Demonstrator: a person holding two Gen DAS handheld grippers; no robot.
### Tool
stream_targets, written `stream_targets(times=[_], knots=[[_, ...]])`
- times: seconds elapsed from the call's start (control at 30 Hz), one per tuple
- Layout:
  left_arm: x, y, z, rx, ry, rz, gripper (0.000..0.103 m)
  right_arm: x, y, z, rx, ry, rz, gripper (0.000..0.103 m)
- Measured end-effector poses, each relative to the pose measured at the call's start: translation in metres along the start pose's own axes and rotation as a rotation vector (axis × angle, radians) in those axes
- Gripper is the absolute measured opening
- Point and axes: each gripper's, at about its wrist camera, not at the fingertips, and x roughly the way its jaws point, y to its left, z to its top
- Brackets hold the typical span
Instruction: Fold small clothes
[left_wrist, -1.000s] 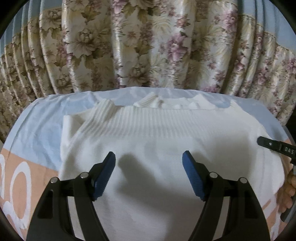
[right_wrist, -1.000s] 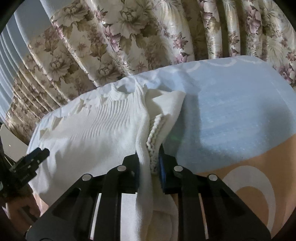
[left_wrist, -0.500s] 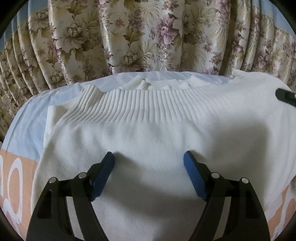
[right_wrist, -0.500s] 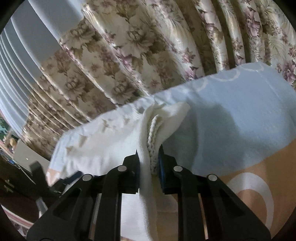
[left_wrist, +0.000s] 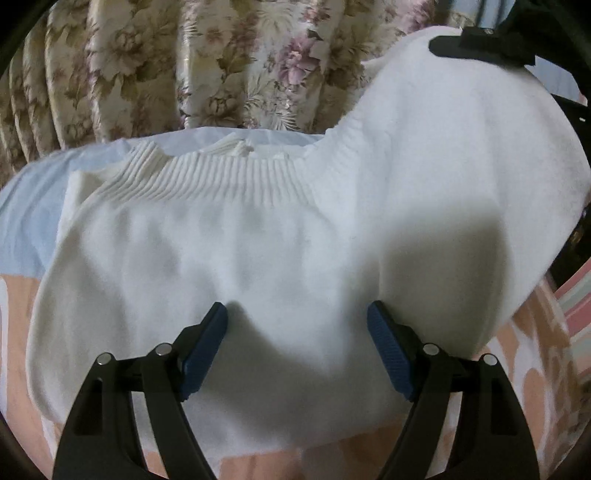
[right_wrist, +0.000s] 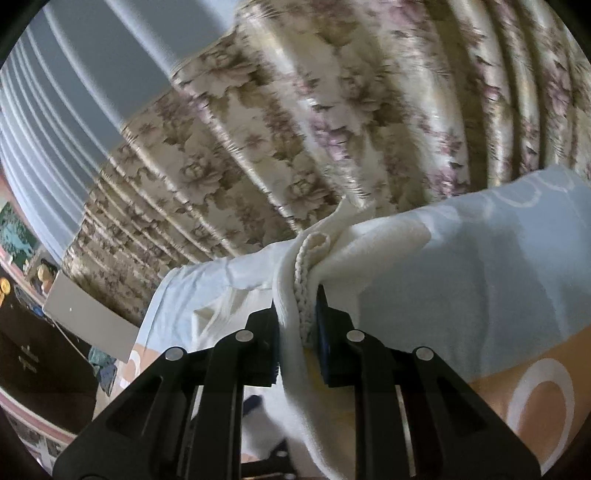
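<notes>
Left wrist view: a white knit sweater lies spread across a bed covered by a sheet that is pale blue at the far side and peach with white shapes nearer the camera. The sweater's ribbed band runs along its far edge, close to the floral curtain hanging behind the bed. The left gripper hovers over the near part of the sweater with its blue-padded fingers spread wide apart, nothing between them, and its shadow falls on the knit just below. The right-hand part of the sweater is raised off the bed and rises toward the upper right corner, where the black tip of the right gripper has it by the edge.

Right wrist view: the right gripper is closed tight on a bunched fold of the same sweater, the fabric squeezed between the two fingers with a braided edge showing in the pinch. The cloth hangs down from the grip past the bottom of the frame. Beyond it the blue part of the sheet and a peach area with a white ring are visible, with the curtain filling the upper frame. At far left stand dark furniture and a pale flat board, too blurred to identify further.
</notes>
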Motion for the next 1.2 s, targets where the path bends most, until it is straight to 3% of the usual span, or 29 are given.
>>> stream_targets(times=[0.17,0.33,0.57,0.7,0.8,0.9,0.93,1.07,1.1,1.2], knots=[[-0.039,0.040,-0.015,-0.043,-0.062,0.021,0.079,0.010,0.041,0.000,-0.049,0.009,0.009,0.016],[-0.083,0.104,-0.023,-0.119,-0.135,0.110,0.079,0.028,0.077,-0.002,-0.088,0.027,0.004,0.016],[-0.112,0.183,-0.026,-0.212,-0.160,0.186,0.079,0.078,0.137,-0.019,-0.122,0.101,-0.002,0.017],[-0.121,0.223,-0.030,-0.239,-0.160,0.241,0.079,0.119,0.171,-0.045,-0.158,0.158,-0.029,0.017],[-0.123,0.250,-0.031,-0.260,-0.144,0.292,0.079,0.153,0.196,-0.075,-0.217,0.239,-0.059,0.024],[-0.125,0.275,-0.034,-0.296,-0.132,0.313,0.079,0.165,0.219,-0.100,-0.256,0.284,0.009,0.037],[-0.127,0.282,-0.037,-0.309,-0.130,0.317,0.079,0.161,0.225,-0.102,-0.267,0.274,0.038,0.049],[-0.130,0.293,-0.039,-0.333,-0.134,0.322,0.079,0.112,0.234,-0.096,-0.320,0.123,0.077,0.054],[-0.130,0.292,-0.039,-0.332,-0.134,0.319,0.079,0.102,0.229,-0.093,-0.309,0.093,0.071,0.059],[-0.127,0.282,-0.037,-0.319,-0.133,0.306,0.079,0.072,0.193,-0.089,-0.273,0.015,-0.043,0.061]])
